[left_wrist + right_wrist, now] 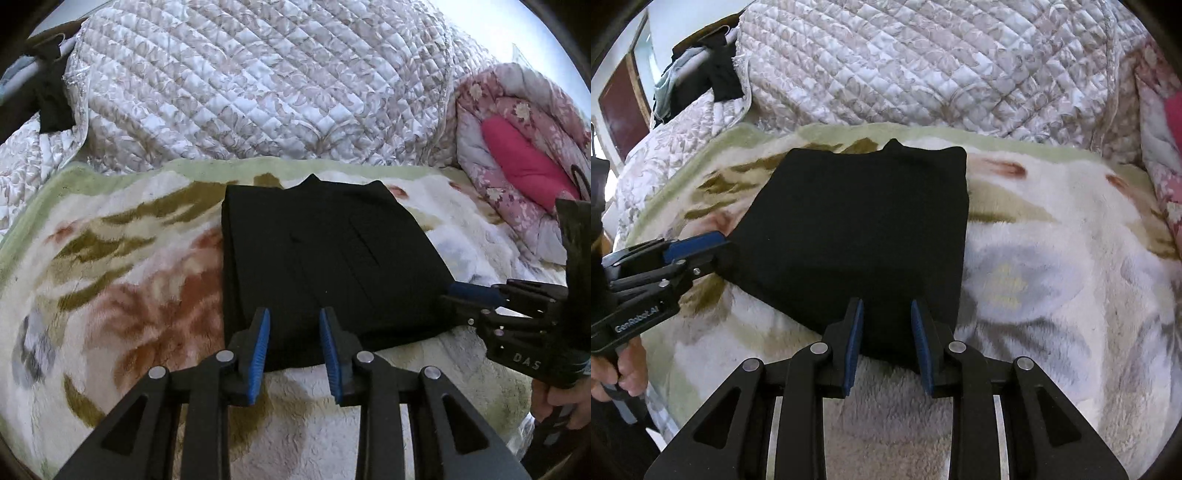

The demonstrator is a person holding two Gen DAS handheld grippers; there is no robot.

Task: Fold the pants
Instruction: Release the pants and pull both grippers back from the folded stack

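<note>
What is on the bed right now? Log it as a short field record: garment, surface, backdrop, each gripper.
garment: black fabric pants, folded into a compact rectangle, lying flat
surface: fluffy cream blanket with green border and floral print
backdrop: quilted white-and-beige bedspread; pink floral quilt at the right
left gripper: jaws apart at the pants' near edge, not clamping
right gripper: jaws apart at the near edge, not clamping
task state: pants look folded

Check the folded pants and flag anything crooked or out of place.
Mostly neat: the black pants lie as a flat folded bundle on the fleece blanket. One oddity: the far edge isn't flush, with small points of fabric poking past it. Both grippers' jaws are apart, gripping nothing.
</note>
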